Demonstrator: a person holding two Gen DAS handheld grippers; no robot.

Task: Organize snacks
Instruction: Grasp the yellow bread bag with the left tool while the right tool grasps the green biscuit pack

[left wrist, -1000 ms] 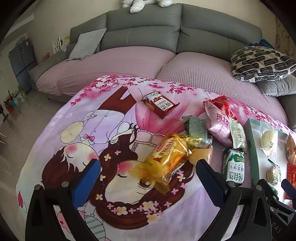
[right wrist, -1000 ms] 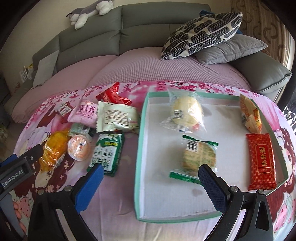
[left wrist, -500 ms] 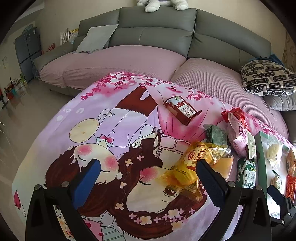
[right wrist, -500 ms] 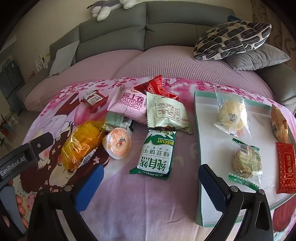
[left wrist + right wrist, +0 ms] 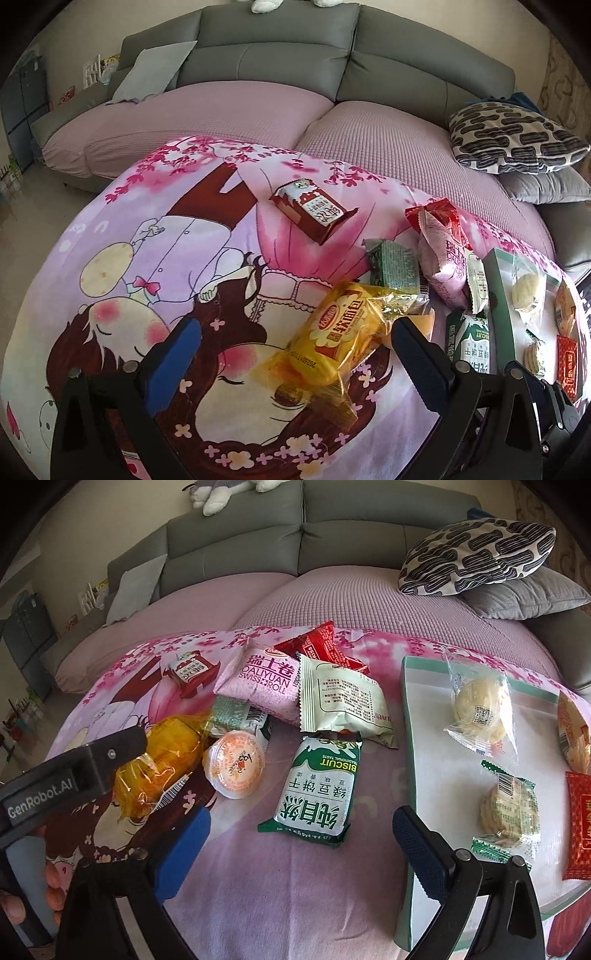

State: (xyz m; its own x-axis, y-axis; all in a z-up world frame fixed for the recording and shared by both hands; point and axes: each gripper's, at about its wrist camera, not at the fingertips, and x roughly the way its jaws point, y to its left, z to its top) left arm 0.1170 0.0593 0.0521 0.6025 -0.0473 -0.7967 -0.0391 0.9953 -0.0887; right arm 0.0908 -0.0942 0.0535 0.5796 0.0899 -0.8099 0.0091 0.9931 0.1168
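Left tool (image 5: 291, 350) swung back toward yellow bread pack (image 5: 332, 339), now centre frame between its spread, empty fingers. Right tool (image 5: 299, 834) released over biscuit pack (image 5: 317, 794). Risk: crinkly film slips, nudging jelly cup (image 5: 234, 768)

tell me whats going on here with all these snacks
A person holding tongs in each hand is sorting snacks into a green-rimmed tray. Four packets already lie in the tray. Both tongs are open and empty: the left tongs straddle the yellow bread packet, and the right tongs hover by the green biscuit packet. The rest are piled on the cartoon blanket.
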